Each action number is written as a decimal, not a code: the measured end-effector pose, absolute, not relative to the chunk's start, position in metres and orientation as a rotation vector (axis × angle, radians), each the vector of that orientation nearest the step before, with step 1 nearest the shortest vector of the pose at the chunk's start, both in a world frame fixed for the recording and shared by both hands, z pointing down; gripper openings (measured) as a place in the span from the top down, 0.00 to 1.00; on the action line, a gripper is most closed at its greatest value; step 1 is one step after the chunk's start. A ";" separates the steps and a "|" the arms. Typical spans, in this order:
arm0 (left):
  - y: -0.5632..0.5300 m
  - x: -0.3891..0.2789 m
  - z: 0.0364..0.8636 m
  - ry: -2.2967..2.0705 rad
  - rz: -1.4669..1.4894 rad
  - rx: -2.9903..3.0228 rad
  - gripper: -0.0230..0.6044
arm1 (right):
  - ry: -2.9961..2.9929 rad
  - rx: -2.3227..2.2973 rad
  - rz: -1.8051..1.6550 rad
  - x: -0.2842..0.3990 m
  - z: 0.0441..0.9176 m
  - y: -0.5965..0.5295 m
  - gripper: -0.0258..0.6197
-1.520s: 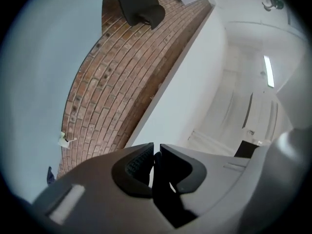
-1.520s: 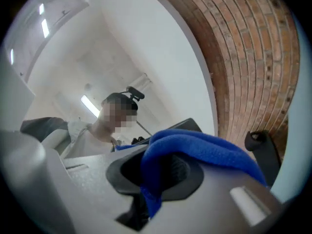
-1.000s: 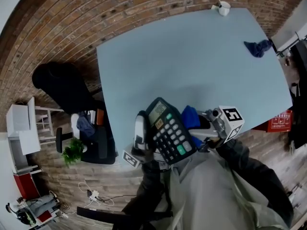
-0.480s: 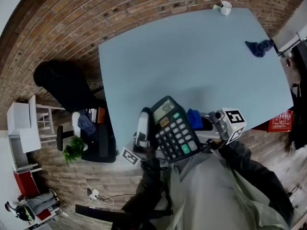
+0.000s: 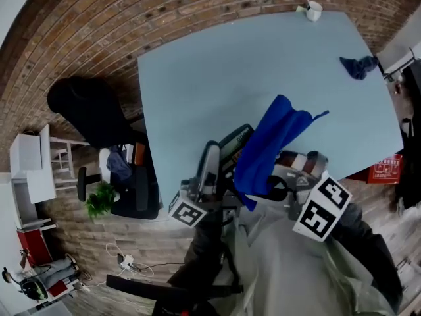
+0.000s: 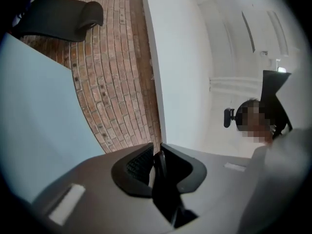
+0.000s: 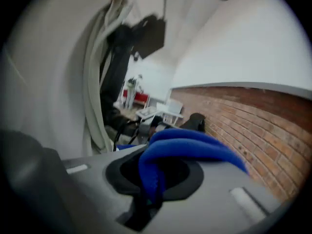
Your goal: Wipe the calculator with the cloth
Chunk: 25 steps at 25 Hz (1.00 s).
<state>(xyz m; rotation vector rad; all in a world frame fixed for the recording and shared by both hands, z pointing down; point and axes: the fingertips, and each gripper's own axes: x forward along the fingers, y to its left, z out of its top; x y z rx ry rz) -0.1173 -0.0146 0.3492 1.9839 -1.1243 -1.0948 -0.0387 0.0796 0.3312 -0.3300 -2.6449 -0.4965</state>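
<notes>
Brickwork borders a pale blue table on its far and left sides in the head view. Nearest the camera, the person's pale grey garment fills the lower edge of that view.

Just above it are the two marker cubes, the left cube small and tilted, the right cube larger and closer.

The left gripper is over the near edge of the table. Its jaws are almost together and pinch the calculator by one thin edge. In the left gripper view the calculator appears as a dark slab seen edge-on between the jaws.

The right gripper is just beside it, to the right. Its jaws are clamped on a fold of the bright blue cloth, which bulges out of the gap in the right gripper view.

In the head view the cloth rises from the right gripper and spreads up and to the right. It covers most of the calculator's face, so only the upper left part of the calculator is exposed. Contact between the cloth and the calculator cannot be confirmed.

Farther out, most of the table top is bare. A crumpled dark blue rag lies near the far right edge. A white cup stands at the far edge. A black chair and a green plant stand off the table to the left.
</notes>
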 end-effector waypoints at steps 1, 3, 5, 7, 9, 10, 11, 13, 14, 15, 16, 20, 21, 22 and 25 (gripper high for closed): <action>-0.016 -0.112 0.353 -1.129 -1.063 1.997 0.88 | -2.558 -0.348 -0.551 -0.044 0.346 0.084 0.87; -0.015 -0.104 0.359 -1.135 -1.005 2.016 0.88 | -2.552 -0.395 -0.517 -0.054 0.356 0.085 0.87; -0.011 -0.104 0.362 -1.126 -1.016 2.002 0.88 | -2.617 -0.309 -0.470 -0.061 0.352 0.063 0.87; -0.009 -0.109 0.363 -1.118 -1.049 1.981 0.88 | -2.671 -0.090 -0.468 -0.061 0.348 0.021 0.87; -0.008 -0.115 0.367 -1.142 -1.043 1.969 0.88 | -2.707 0.059 -0.407 -0.057 0.352 -0.008 0.87; -0.008 -0.117 0.371 -1.157 -1.030 1.964 0.88 | -2.706 0.077 -0.355 -0.055 0.358 -0.010 0.87; -0.008 -0.118 0.375 -1.168 -1.019 1.957 0.88 | -2.687 0.065 -0.319 -0.054 0.364 -0.005 0.87; -0.008 -0.120 0.383 -1.181 -1.000 1.941 0.88 | -2.634 -0.011 -0.310 -0.056 0.372 0.021 0.87; -0.009 -0.120 0.387 -1.182 -0.997 1.930 0.88 | -2.612 -0.067 -0.315 -0.059 0.375 0.037 0.87; -0.009 -0.120 0.391 -1.180 -0.999 1.918 0.88 | -2.598 -0.129 -0.323 -0.063 0.376 0.054 0.87; -0.010 -0.120 0.394 -1.174 -1.004 1.906 0.88 | -2.588 -0.191 -0.336 -0.068 0.376 0.067 0.87; -0.012 -0.121 0.397 -1.168 -1.017 1.899 0.88 | -2.606 -0.282 -0.347 -0.079 0.380 0.075 0.87; -0.013 -0.122 0.396 -1.176 -1.009 1.910 0.87 | -2.635 -0.252 -0.310 -0.078 0.381 0.066 0.87; -0.013 -0.122 0.395 -1.187 -0.995 1.925 0.87 | -2.663 -0.208 -0.269 -0.077 0.381 0.055 0.87; -0.013 -0.127 0.394 -1.219 -0.974 1.940 0.87 | -2.677 -0.037 -0.202 -0.063 0.387 0.027 0.87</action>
